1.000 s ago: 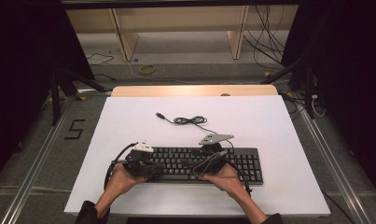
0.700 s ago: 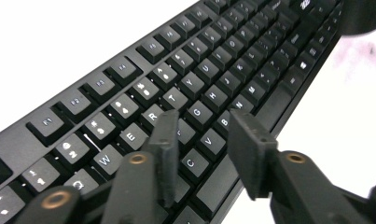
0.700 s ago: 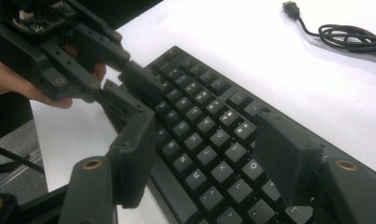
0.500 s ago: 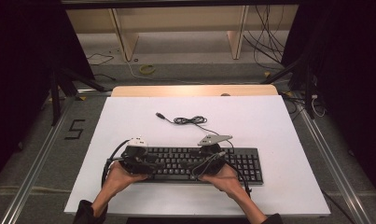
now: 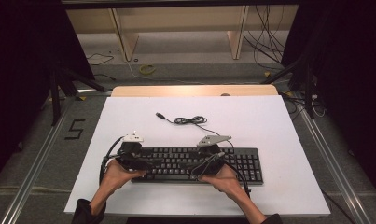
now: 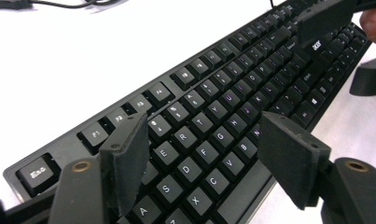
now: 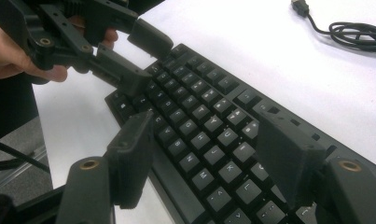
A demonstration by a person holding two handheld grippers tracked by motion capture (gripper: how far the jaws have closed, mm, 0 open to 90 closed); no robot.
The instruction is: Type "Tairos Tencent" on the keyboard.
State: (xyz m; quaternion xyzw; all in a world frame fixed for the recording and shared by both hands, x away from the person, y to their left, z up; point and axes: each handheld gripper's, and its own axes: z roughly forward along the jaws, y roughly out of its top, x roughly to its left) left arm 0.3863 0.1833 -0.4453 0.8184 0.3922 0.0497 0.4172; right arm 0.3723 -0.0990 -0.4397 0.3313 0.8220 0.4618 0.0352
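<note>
The black keyboard [image 5: 195, 162] lies low centre on the white bench [image 5: 269, 121]. The left claw [image 6: 202, 158], jaws just opened wide, straddles its left keys; the right claw [image 7: 206, 158] gapes over its middle, gripping nothing.

A black full-size keyboard [image 5: 195, 163] lies flat near the white table's front edge, its cable coiled behind it.

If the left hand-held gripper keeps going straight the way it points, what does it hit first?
Most likely the keyboard: the left hand-held gripper has open jaws that angle down over the letter keys, with nothing between them. Depth is hard to judge.
</note>
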